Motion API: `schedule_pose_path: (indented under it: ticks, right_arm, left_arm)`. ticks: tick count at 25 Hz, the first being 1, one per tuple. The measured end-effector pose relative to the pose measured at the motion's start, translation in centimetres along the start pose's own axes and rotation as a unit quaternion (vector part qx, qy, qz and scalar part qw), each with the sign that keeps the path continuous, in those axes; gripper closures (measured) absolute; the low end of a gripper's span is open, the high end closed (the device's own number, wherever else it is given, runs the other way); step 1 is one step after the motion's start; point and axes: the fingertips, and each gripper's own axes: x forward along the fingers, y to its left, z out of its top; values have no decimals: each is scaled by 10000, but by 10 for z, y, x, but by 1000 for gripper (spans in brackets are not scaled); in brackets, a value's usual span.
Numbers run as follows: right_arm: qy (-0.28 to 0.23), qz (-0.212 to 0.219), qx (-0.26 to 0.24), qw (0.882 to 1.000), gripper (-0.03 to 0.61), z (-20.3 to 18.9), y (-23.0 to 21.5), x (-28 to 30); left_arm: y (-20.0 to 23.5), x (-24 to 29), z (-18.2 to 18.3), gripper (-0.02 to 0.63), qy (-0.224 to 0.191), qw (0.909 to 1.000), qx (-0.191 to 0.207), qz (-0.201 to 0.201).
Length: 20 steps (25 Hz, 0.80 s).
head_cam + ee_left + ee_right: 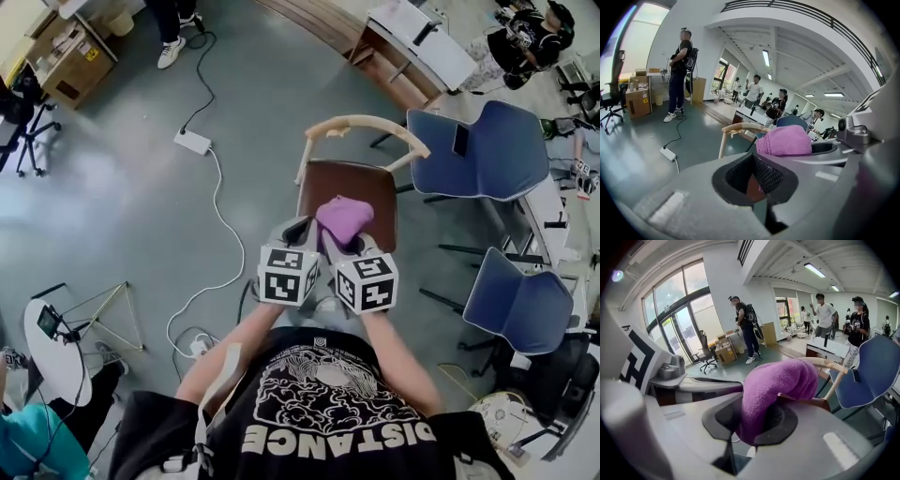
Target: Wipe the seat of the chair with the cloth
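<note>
The grey floor (122, 206) carries 3 chairs. The nearest, directly in front of the person, is the chair (349, 183) with a brown seat and a pale curved wooden backrest. At its right stand 2 blue chairs, one (478, 155) beside its backrest and the other (520, 300) nearer the person.

The left gripper (298, 231) and the right gripper (757, 420) are held side by side at the front edge of the brown seat, with their marker cubes almost touching. The left tongs are narrowed until the tips of the dark pads meet, and they hold nothing; a strip of brown seat shows through behind them. The right tongs are clamped on the purple cloth (344, 218). The cloth bulges out past the tips in a rounded wad over the front part of the seat; whether it touches the seat is unclear.

A white power strip (192, 142) lies on the floor left of the chair, with a white cable trailing from it.
</note>
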Motion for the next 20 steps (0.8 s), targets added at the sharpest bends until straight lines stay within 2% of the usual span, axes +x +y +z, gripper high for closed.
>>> schedule_pose_path:
  ticks: [6,11,15,20]
  right_arm:
    - [256,256,-176,9992,512,-1,-6,43]
    - [464,605,-217,9969,512,-12,-30,83]
    - [774,909,-208,9926,512,-31,-56,114]
    - [1083,1281,-413,9850,512,-54,-83,163]
  left_arm:
    - [32,19,-8,617,111,9992,-351,171]
    - [56,52,-15,617,145,9967,-581,540]
    - [71,85,-31,617,231,9911,-946,913]
    - [93,124,-57,617,313,9797,-1484,1309]
